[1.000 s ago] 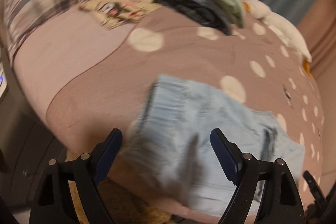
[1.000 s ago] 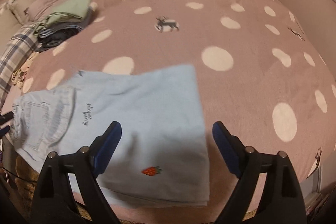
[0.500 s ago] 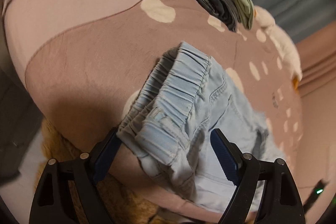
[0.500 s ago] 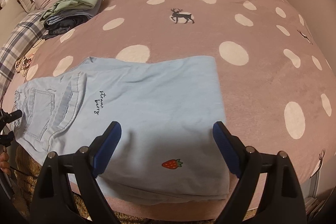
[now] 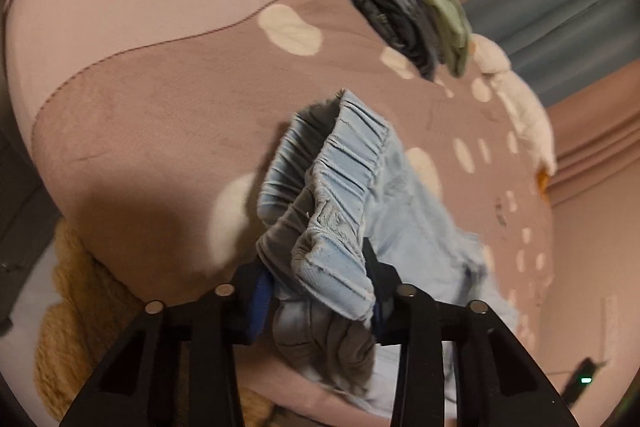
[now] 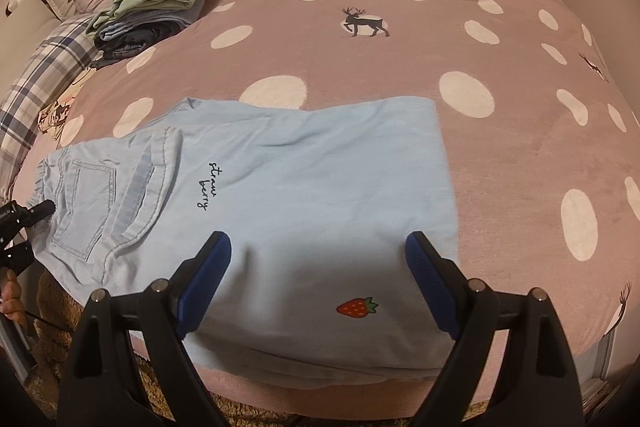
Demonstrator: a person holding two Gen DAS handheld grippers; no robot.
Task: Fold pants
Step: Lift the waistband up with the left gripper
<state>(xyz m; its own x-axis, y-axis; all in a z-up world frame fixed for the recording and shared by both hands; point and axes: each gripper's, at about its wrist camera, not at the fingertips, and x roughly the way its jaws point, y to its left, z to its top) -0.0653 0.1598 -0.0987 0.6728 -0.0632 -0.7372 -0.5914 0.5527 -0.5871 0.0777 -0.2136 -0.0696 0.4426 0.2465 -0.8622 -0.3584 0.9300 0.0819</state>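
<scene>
Left tongs [image 5: 316, 291] are closing on the pants' [image 6: 304, 187] waistband [image 5: 332, 179], bunched between them where it lay loose before; right tongs [image 6: 316, 283] hang wide over the legs on the bed [image 6: 400, 59], fold can begin

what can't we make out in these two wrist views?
- Left gripper pads, left view: bunched waistband covers them while the jaws close on it.
- Pants near hem, right view: right gripper and its shadow block it.
- Layers under the pants, right view: the top layer hides them.
- Folded stack, both views: small and blurred, count unclear.
</scene>
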